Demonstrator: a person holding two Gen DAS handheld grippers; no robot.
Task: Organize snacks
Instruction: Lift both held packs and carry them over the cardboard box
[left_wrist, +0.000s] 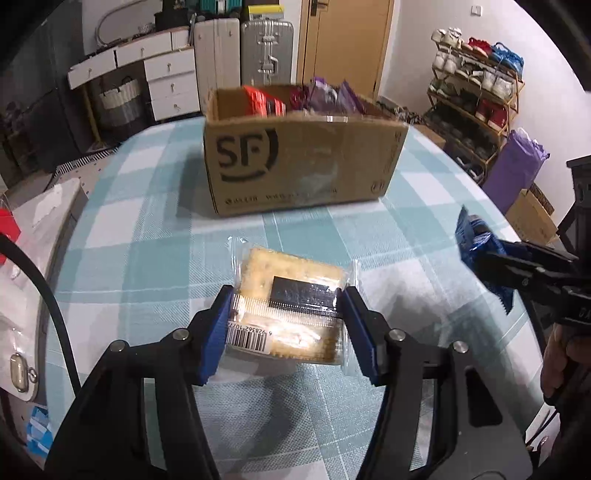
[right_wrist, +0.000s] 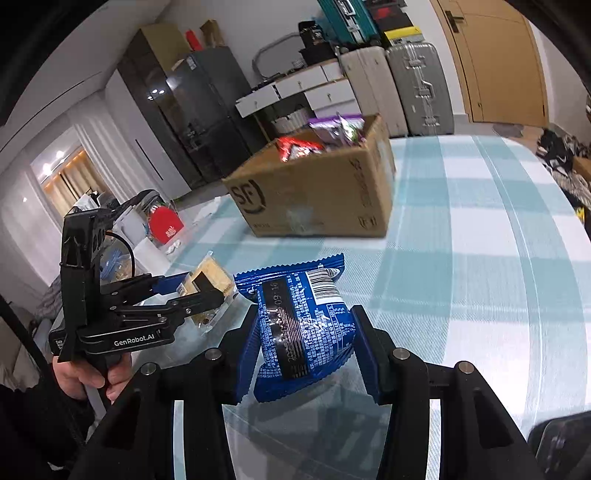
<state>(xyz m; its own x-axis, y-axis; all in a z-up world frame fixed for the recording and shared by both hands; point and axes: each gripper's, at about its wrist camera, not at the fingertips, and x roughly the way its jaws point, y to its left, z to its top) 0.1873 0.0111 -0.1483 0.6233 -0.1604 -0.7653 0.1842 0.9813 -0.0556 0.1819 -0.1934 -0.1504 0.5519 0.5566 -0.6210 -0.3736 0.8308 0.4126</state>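
Counter under a checked blue cloth carries an open cardboard box of snacks toward its far edge. Left gripper clenches a clear-wrapped cracker pack above the near edge. Right gripper clamps a blue snack packet beside it.

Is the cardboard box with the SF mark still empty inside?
No. The cardboard box already holds red and purple snack packets, which show above its open top in the right wrist view.
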